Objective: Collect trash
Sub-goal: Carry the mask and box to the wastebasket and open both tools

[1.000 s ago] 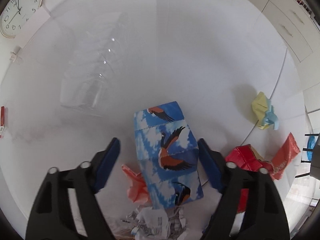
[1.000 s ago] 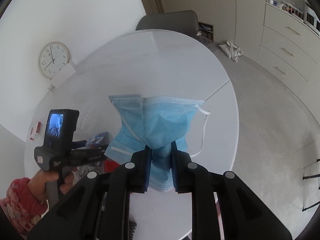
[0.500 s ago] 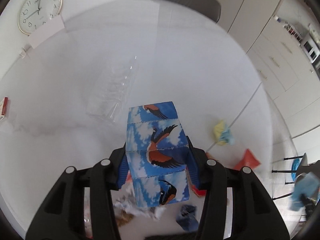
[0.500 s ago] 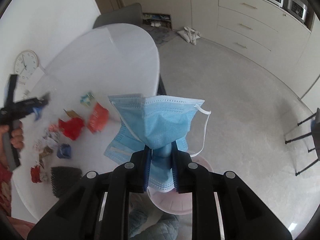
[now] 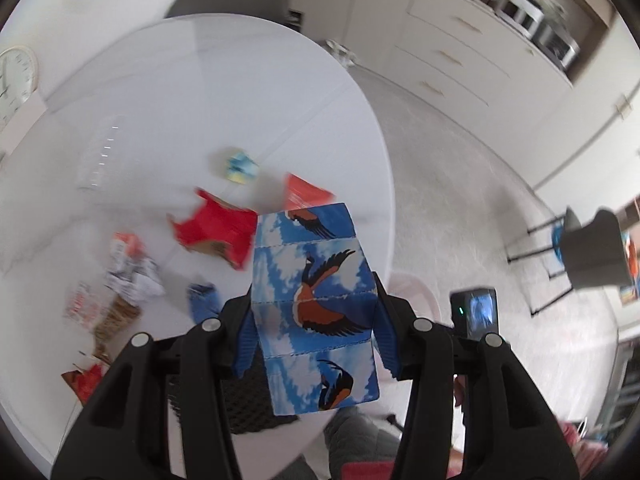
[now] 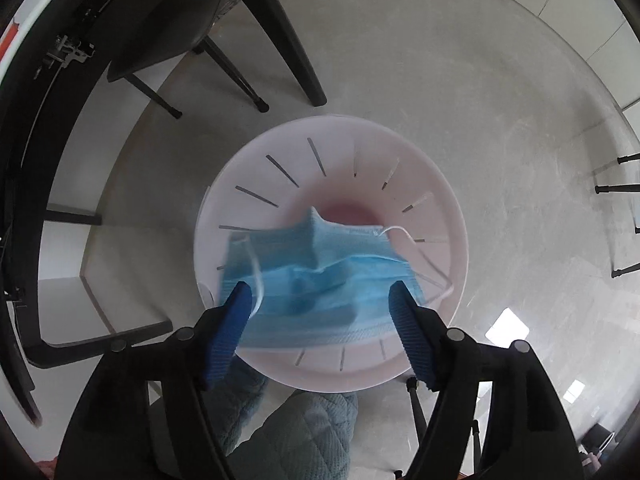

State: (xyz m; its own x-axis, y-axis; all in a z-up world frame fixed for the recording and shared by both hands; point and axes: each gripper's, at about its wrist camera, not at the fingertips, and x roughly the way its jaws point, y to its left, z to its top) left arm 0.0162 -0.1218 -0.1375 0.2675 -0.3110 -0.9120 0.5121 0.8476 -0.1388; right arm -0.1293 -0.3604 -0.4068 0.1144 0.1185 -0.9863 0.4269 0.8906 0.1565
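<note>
One blue mask (image 6: 320, 276), over pink bin (image 6: 448, 200)

Pale floor (image 6: 460, 60), white drawers (image 5: 452, 60), dark chair (image 6: 192, 32).

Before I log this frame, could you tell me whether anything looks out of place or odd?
Nothing alarming. The table is littered with crumpled wrappers, as expected. The blue mask is blurred between the open right gripper jaws, above the pink bin, apparently dropping. The left gripper squeezes a dented bird-print carton.
</note>
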